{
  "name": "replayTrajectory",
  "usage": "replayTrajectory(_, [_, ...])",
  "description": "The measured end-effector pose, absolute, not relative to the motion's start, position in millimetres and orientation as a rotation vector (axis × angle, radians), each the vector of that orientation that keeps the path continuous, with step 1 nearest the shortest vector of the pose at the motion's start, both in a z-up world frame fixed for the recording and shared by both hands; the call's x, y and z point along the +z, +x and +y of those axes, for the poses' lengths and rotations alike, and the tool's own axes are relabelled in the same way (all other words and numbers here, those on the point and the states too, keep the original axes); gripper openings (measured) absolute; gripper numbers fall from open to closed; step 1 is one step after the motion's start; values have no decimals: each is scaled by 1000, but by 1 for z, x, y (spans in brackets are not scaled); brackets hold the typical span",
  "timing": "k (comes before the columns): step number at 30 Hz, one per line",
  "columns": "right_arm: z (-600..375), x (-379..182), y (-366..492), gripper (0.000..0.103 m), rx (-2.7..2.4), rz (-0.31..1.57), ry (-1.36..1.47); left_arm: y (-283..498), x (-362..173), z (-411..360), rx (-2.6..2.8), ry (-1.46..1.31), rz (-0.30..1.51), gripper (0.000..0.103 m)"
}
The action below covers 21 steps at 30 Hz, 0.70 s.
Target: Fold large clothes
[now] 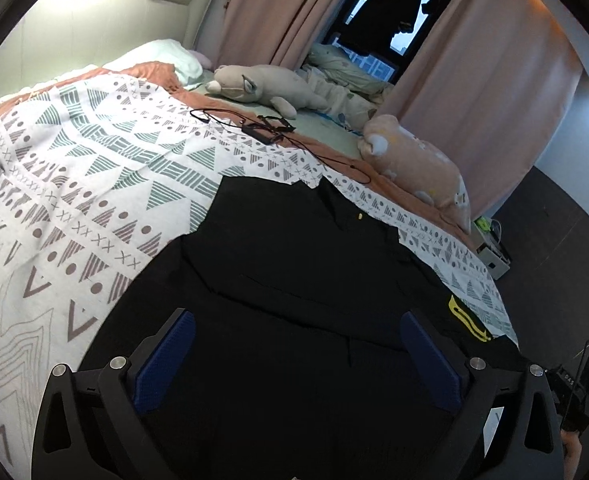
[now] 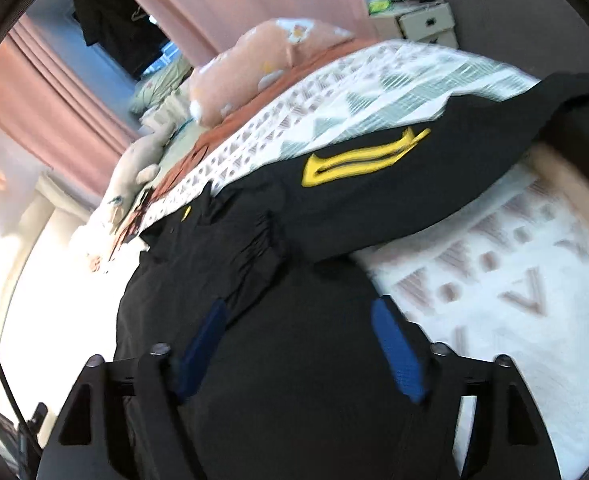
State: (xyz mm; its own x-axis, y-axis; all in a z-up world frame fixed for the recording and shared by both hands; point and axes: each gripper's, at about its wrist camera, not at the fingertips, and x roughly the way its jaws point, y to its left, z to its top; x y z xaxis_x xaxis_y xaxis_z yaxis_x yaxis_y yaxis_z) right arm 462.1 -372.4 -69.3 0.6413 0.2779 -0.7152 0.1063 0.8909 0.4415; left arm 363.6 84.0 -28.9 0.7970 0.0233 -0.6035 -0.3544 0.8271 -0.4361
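A large black garment [image 1: 294, 256] with a yellow emblem [image 1: 468, 320] lies partly folded on the patterned white bedspread [image 1: 74, 184]. My left gripper [image 1: 294, 320] hovers above it, wide open, its blue pads [image 1: 166, 356] far apart with nothing between them. In the right wrist view the same black garment [image 2: 254, 248] shows its yellow emblem [image 2: 362, 158], and one sleeve runs off toward the right edge. My right gripper [image 2: 298, 312] is open above the cloth, and its blue pads [image 2: 398, 352] touch nothing. That view is blurred.
A grey plush toy [image 1: 262, 88] and a pink cushion [image 1: 414, 160] lie at the far side of the bed. A black cable with an adapter [image 1: 262, 130] rests on the bedspread. Pink curtains [image 1: 474, 60] hang behind. A white drawer box [image 2: 426, 20] stands past the bed's corner.
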Motion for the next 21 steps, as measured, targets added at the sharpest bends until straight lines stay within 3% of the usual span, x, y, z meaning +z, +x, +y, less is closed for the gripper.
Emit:
replayTrajectory(8, [-443,-18,431,82,14,806,412,377,-26,35,135,-522,610,102])
replayTrajectory(12, [-473,0,424,90,-30,783,373,383,-28,20,114,-525,613,102])
replayTrajectory(21, [-524,14,430,90,-112,731,345,396,-26,-9,77,-431,614,102])
